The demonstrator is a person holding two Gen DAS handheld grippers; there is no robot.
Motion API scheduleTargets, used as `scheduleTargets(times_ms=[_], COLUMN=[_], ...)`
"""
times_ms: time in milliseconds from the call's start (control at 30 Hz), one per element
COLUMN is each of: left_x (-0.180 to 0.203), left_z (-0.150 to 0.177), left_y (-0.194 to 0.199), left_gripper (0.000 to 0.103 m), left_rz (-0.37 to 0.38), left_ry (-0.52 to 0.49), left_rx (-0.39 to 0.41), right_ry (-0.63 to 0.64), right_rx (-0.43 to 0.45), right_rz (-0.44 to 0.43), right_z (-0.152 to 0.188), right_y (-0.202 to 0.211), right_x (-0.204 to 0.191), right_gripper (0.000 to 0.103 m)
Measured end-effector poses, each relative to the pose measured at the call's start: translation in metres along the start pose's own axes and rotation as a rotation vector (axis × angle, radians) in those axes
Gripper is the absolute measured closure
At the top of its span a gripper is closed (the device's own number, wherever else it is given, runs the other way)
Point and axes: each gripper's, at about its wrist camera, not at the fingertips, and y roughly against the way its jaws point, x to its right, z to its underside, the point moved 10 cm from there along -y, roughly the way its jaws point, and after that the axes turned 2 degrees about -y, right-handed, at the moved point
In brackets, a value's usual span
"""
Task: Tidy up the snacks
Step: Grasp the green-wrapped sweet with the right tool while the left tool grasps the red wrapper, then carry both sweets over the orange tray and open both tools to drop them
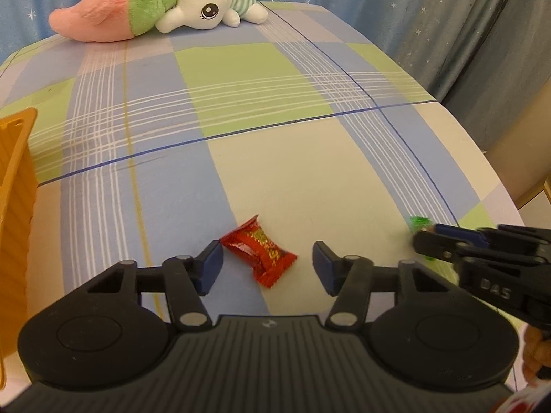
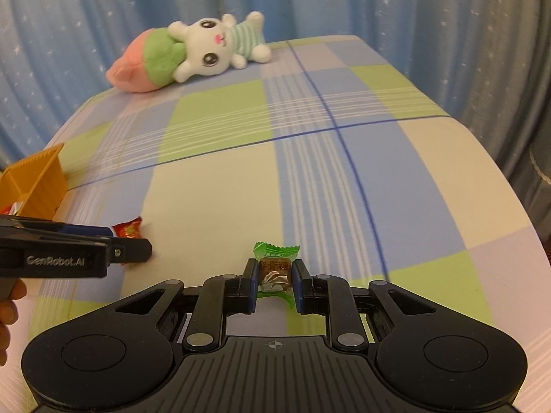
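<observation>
Fingers of the left gripper (image 1: 267, 265) stand spread around the red candy (image 1: 259, 252), so closing squarely across its middle should catch it, while the right gripper (image 2: 274, 284) pinches the green candy (image 2: 275, 268) and should keep firm as it lifts. Both sweets lie on the checked cloth (image 1: 275, 103), the orange basket (image 1: 15, 206) at its left edge. Farther off, a plush rabbit (image 2: 193, 50) rests before starry blue curtains (image 2: 378, 0).

The left gripper (image 1: 268, 264) is held low over the bed, its jaws spread wide, both blue pads (image 1: 212, 264) apart; the right gripper (image 2: 274, 280) sits near the bed's right edge, its jaws drawn close and pinched on a green candy (image 2: 275, 268); fingers (image 2: 8, 313) show at the left handle.
</observation>
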Motion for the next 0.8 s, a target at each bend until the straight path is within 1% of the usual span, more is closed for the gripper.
scheduleTargets(times_ms=[67, 200, 267, 367, 467, 800], left_x=[0.001, 0.004, 0.007, 0.008, 0.006, 0.007], left_z=[-0.001, -0.002, -0.001, 0.0, 0.0, 0.007], left_y=[-0.004, -0.009, -0.01, -0.01, -0.01, -0.005], left_gripper=[0.061, 0.065, 0.071, 0.077, 0.082, 0.084], left_rz=[0.004, -0.008, -0.02, -0.042, -0.056, -0.053], left_ry=[-0.005, -0.033, -0.059, -0.091, -0.102, -0.107], left_rx=[-0.005, -0.006, -0.001, 0.001, 0.005, 0.0], right_ry=[-0.009, -0.021, -0.024, -0.028, -0.028, -0.009], right_rx=[0.002, 0.001, 0.001, 0.0, -0.003, 0.008], right_rz=[0.007, 0.013, 0.016, 0.017, 0.013, -0.011], right_z=[0.001, 0.003, 0.005, 0.005, 0.006, 0.004], right_y=[0.003, 0.006, 0.008, 0.009, 0.009, 0.012], right_x=[0.006, 0.012, 0.014, 0.017, 0.018, 0.011], right_gripper=[0.082, 0.082, 0.082, 0.082, 0.082, 0.082])
